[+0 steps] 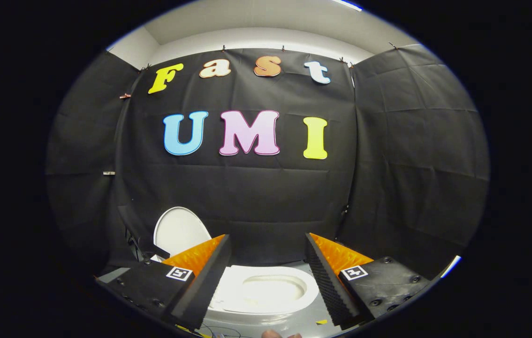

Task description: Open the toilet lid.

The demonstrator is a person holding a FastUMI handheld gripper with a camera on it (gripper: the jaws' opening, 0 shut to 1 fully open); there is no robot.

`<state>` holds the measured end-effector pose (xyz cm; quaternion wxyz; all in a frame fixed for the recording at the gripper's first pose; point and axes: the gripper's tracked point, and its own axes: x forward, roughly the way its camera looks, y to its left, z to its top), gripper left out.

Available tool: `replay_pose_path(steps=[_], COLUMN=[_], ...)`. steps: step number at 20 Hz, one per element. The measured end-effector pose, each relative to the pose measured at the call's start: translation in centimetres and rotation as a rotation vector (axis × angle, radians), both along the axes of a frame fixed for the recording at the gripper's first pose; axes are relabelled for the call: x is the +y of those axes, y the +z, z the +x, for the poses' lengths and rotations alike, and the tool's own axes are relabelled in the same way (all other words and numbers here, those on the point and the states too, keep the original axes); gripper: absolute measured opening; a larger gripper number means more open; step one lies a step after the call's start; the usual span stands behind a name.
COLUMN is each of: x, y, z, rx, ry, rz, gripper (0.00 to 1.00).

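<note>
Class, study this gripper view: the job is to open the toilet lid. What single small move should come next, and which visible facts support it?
Probably none on the lid: draw the gripper back. The toilet lid already stands upright against the booth wall, behind the left finger, and the bowl lies exposed between the fingers. The fingers are spread wide and touch nothing, so the task looks done.

Booth hung with creased black cloth (256, 197) on far wall and both sides, clipped along top edge. Above it, pale wall and ceiling (266, 23), bright strip light (348, 4) far right. Below, grey floor (294, 324).
</note>
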<state>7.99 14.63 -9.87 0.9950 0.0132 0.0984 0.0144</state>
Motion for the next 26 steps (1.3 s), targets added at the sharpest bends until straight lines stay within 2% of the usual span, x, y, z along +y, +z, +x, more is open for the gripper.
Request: replay_pose_path(steps=[13,26], x=[-3.0,-2.9], y=[1.0,0.4], z=[-3.1,-4.9], rx=[-0.102,-0.092], ry=[0.026,0.070], rz=[0.025,0.022], gripper=[0.99,0.99])
